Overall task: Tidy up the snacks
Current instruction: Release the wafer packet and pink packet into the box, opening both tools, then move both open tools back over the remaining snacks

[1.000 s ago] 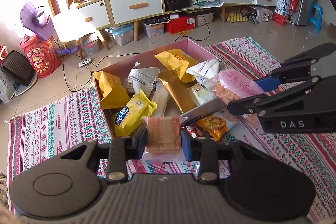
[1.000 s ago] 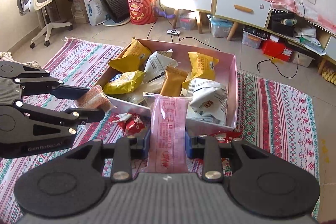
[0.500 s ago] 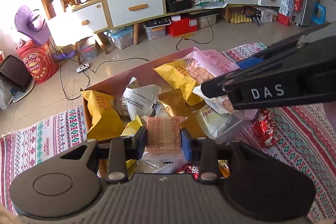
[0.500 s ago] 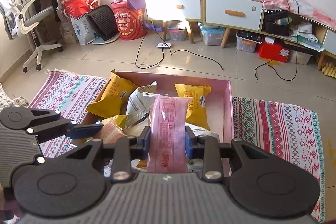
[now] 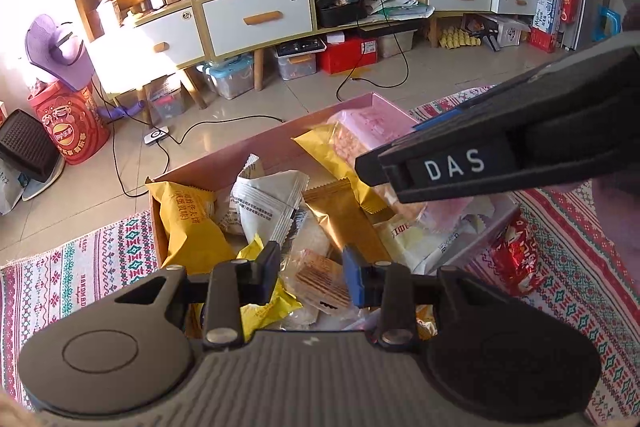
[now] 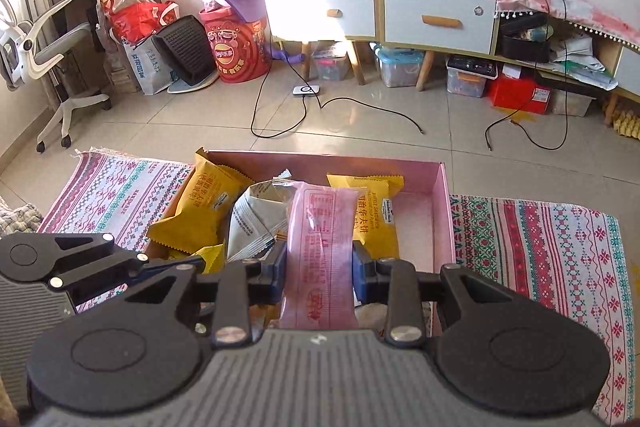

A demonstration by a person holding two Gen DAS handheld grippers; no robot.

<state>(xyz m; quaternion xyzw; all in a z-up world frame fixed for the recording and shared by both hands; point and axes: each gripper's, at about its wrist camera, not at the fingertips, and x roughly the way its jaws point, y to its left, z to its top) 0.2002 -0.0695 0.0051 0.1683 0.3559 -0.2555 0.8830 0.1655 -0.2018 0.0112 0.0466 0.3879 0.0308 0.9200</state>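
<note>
A pink cardboard box [image 5: 240,163] [image 6: 444,211] on the rug holds several snack packets: yellow ones [image 5: 192,223] [image 6: 208,211], a white one [image 5: 264,203] and a gold one [image 5: 344,219]. My left gripper [image 5: 310,273] hangs over the box's near side, shut on a clear-wrapped orange wafer packet [image 5: 320,279] that sits tilted between the pads. My right gripper [image 6: 320,269] is shut on a long pink packet [image 6: 320,243] [image 5: 360,131] held upright over the box's right part. In the left wrist view it crosses from the right as a black finger marked DAS [image 5: 440,167].
The box lies on a patterned rug [image 6: 540,247] over tiled floor. A red snack packet [image 5: 516,259] rests on the rug right of the box. Black cables [image 6: 360,111] trail across the tiles beyond. A cabinet [image 6: 436,19], a red tub [image 6: 236,51] and an office chair [image 6: 52,67] line the far wall.
Both grippers have come forward from the rug to above the box, each with its packet. The wafer packet stood straight between the left pads and now sits tilted.
</note>
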